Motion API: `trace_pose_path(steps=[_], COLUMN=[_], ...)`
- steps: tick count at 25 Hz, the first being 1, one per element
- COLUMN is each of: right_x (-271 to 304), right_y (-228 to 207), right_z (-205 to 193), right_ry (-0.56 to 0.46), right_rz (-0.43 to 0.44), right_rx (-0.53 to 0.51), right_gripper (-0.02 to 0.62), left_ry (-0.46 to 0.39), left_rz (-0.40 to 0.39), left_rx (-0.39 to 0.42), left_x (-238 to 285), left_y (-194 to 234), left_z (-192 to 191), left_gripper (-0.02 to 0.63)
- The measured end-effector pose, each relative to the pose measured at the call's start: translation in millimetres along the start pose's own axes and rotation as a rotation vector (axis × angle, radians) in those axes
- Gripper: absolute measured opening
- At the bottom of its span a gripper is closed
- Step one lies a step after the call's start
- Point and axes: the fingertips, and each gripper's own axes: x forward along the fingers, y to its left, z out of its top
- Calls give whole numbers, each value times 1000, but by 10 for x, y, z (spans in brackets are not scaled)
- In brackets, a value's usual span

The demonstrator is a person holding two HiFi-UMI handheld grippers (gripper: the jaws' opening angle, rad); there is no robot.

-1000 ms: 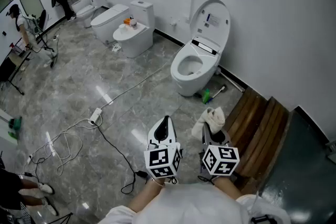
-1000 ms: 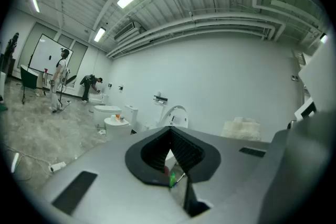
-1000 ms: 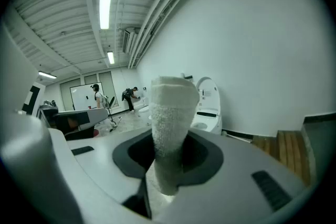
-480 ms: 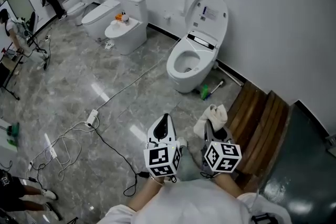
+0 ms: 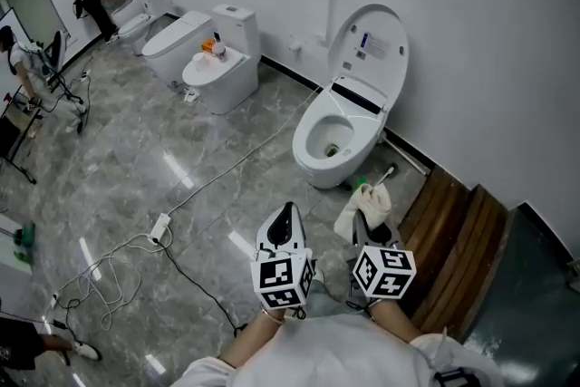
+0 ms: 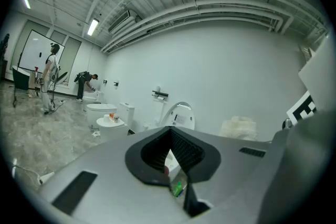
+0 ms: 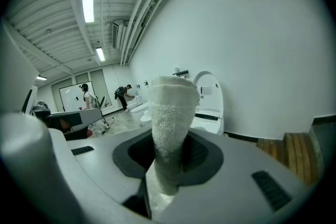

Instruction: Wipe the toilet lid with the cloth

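Tightly on the cloth (image 7: 170, 113), right gripper (image 7: 167, 162); left gripper (image 6: 171, 153) closed.

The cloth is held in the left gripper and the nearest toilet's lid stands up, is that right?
No. The cloth is held in the right gripper, not the left gripper, as the right gripper view shows. The nearest toilet's lid does stand up.

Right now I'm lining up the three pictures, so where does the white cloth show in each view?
Head view: the cloth stands up from the right tool, low and right of centre.
Left gripper view: the cloth is a pale bundle right of centre, at mid height.
Right gripper view: the cloth is dead centre, clamped upright between the jaws.
Shared landmark: the raised toilet lid shows in all three.
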Motion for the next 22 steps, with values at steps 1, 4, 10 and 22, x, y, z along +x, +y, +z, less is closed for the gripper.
trace_pose_path(steps=[1,4,10,22], right_x=[121,508,1210,1792], right_y=[-45,-190,-445,-931], right_z=[78,300,699,922], right_ry=[-2,-6,-3,16], right_rz=[-1,-6,-3,-105], right_rx=[1,9,8,92], right_gripper=[97,97,97,97], left_ry=[1,0,13,83], left_rz=[-4,-19,-28,-121], left_rx=[3,10,19,42], left_x=[148,603,1424,2423], left_y=[-4,-13,3,-88], left_z=[24,104,206,225], left_gripper=[11,11,11,11])
